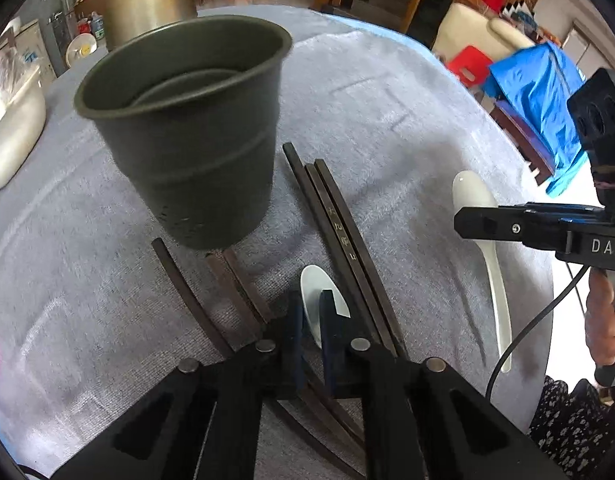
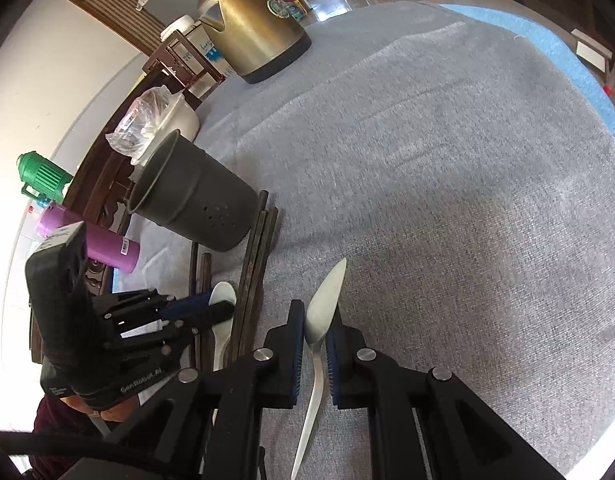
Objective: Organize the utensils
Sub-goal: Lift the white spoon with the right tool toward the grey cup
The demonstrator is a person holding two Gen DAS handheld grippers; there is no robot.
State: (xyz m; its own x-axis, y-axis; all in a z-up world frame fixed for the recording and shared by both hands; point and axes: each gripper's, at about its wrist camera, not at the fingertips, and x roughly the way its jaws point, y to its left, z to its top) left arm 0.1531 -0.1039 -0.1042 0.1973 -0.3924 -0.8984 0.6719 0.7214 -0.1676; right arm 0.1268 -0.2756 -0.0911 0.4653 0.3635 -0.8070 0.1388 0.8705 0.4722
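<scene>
A dark green perforated cup (image 1: 187,140) (image 2: 195,204) stands on the grey cloth. Several dark chopsticks (image 1: 339,232) (image 2: 259,248) lie beside it, and more (image 1: 227,292) lie in front of it. Among them is a white spoon (image 1: 313,292) (image 2: 223,294), with my left gripper (image 1: 310,320) (image 2: 217,308) shut on its bowl end. To the right, a second white spoon (image 2: 323,300) (image 1: 473,192) points away from me, and my right gripper (image 2: 315,328) (image 1: 467,222) is shut on its neck. Its handle runs back under the gripper.
A brass kettle (image 2: 251,28) stands at the far side of the table. A white bowl with a plastic bag (image 2: 163,120) sits behind the cup. A purple bottle (image 2: 103,248) and a green flask (image 2: 43,176) lie past the left edge. A blue bag (image 1: 539,96) is beyond the right edge.
</scene>
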